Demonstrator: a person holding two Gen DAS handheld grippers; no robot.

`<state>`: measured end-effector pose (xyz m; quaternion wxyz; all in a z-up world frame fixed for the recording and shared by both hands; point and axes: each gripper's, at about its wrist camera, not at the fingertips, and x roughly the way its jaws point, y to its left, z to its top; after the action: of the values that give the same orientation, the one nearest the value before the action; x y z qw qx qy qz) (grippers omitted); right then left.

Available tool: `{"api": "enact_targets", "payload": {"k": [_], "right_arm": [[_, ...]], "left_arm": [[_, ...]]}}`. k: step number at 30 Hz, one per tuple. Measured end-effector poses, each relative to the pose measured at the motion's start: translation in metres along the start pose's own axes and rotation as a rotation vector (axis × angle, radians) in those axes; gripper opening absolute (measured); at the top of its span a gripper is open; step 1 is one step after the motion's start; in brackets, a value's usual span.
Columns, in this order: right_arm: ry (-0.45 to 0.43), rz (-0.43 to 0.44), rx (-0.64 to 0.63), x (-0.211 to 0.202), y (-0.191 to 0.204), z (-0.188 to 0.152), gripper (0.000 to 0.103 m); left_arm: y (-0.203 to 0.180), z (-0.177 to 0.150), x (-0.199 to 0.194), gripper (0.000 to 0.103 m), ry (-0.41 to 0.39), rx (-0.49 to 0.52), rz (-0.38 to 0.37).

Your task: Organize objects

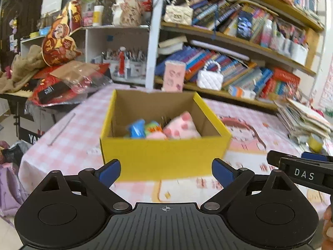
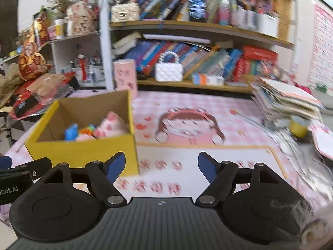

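Observation:
A yellow cardboard box (image 1: 164,156) stands on the pink checked tablecloth (image 1: 68,145); inside lie a pink spotted soft toy (image 1: 183,127), a blue toy (image 1: 136,128) and other small coloured toys. My left gripper (image 1: 166,170) hangs open just in front of the box's near wall, nothing between its blue pads. In the right wrist view the box (image 2: 83,152) sits to the left, with the pink soft toy (image 2: 112,125) showing. My right gripper (image 2: 162,167) is open over the tablecloth (image 2: 187,156), right of the box, holding nothing. Its black body (image 1: 306,170) shows at the left view's right edge.
A stack of papers and booklets (image 2: 287,102) with a yellow tape roll (image 2: 298,128) lies at the table's right. A pink cylinder (image 2: 126,77) stands behind the box. Crowded bookshelves (image 1: 239,48) with white handbags line the back. A cluttered side table (image 1: 52,87) stands left.

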<state>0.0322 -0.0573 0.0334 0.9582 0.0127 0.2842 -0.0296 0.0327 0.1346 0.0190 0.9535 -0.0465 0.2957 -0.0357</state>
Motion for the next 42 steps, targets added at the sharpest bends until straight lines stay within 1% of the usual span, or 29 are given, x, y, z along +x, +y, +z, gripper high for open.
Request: {"api": "enact_targets", "payload": {"k": [4,8,12,15,17,25,32,42], "right_arm": [[0.049,-0.068,0.057,-0.013,-0.015,-0.025,0.076],[0.09,-0.118,0.09,-0.02,-0.028,-0.039,0.079],[0.084,-0.152,0.098,-0.029,-0.037,-0.047,0.082],[0.081,-0.168,0.091,-0.034,-0.044,-0.051,0.087],[0.082,-0.174,0.085,-0.037,-0.048,-0.054,0.092],[0.098,-0.239,0.106,-0.046,-0.069,-0.062,0.095],[0.113,-0.248,0.107,-0.049,-0.075,-0.066,0.096],[0.118,-0.218,0.087,-0.051,-0.07,-0.068,0.096]], "left_arm": [[-0.011,-0.02,-0.007,0.098,0.043,0.004,0.016],[-0.026,-0.023,-0.011,0.098,0.049,0.065,-0.005],[-0.045,-0.026,-0.011,0.099,0.051,0.125,-0.016],[-0.059,-0.03,-0.009,0.099,0.065,0.157,-0.024],[-0.066,-0.032,-0.009,0.099,0.065,0.169,-0.032],[-0.095,-0.038,-0.01,0.099,0.077,0.227,-0.063],[-0.102,-0.041,-0.013,0.099,0.095,0.231,-0.051],[-0.096,-0.043,-0.019,0.099,0.094,0.199,-0.011]]}}
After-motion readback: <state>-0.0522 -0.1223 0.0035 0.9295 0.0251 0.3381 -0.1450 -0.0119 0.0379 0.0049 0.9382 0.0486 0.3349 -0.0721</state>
